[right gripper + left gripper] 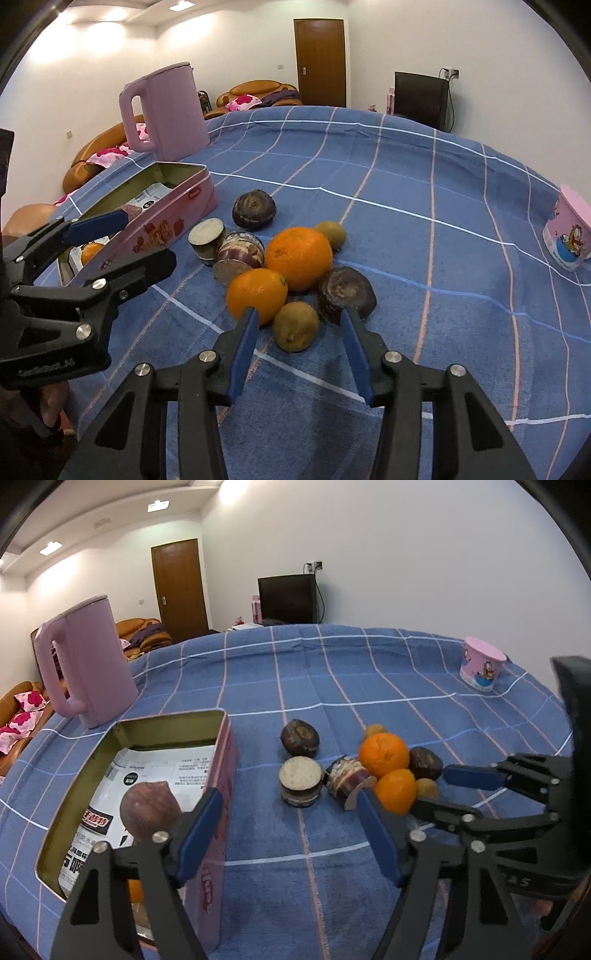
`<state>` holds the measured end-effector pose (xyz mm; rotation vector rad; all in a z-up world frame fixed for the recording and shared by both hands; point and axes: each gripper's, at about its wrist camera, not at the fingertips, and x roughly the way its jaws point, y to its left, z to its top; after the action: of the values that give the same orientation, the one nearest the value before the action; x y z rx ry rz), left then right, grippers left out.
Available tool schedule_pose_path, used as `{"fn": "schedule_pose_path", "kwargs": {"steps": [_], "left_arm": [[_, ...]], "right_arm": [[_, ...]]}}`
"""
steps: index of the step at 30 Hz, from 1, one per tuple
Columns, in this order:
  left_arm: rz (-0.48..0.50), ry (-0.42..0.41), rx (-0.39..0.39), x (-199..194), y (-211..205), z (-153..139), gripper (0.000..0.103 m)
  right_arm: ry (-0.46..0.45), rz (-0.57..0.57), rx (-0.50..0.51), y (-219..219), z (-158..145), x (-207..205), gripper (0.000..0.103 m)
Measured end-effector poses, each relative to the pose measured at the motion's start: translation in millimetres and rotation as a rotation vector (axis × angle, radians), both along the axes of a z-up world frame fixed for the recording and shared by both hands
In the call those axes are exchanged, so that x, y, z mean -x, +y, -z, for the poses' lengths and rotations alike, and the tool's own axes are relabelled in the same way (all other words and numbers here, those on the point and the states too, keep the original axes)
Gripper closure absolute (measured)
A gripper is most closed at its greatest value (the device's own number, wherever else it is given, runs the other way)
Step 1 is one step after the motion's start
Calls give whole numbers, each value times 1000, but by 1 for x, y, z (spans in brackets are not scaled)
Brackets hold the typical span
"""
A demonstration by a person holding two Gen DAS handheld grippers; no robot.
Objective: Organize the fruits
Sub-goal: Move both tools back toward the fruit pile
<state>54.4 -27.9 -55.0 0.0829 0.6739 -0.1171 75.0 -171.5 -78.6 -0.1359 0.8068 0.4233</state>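
Observation:
A pile of fruit lies on the blue checked cloth: a large orange, a smaller orange, two kiwis and several dark purple pieces. My right gripper is open, its blue pads on either side of the near kiwi without touching it. In the left wrist view that gripper flanks the same kiwi. My left gripper is open and empty beside the pink tin box. The tin holds a purple-brown fruit and an orange.
A pink kettle stands behind the tin near the table's left edge. A pink cartoon cup sits at the far right. Bare cloth stretches beyond the pile. Sofas, a door and a dark screen lie past the table.

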Motion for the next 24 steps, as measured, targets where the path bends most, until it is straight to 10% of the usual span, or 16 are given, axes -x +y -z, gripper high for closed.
{"fn": "schedule_pose_path", "kwargs": {"steps": [24], "left_arm": [[7,51,2,-12,11,8,34]], "right_arm": [[71,-12,8,3,11,-11,61]]}}
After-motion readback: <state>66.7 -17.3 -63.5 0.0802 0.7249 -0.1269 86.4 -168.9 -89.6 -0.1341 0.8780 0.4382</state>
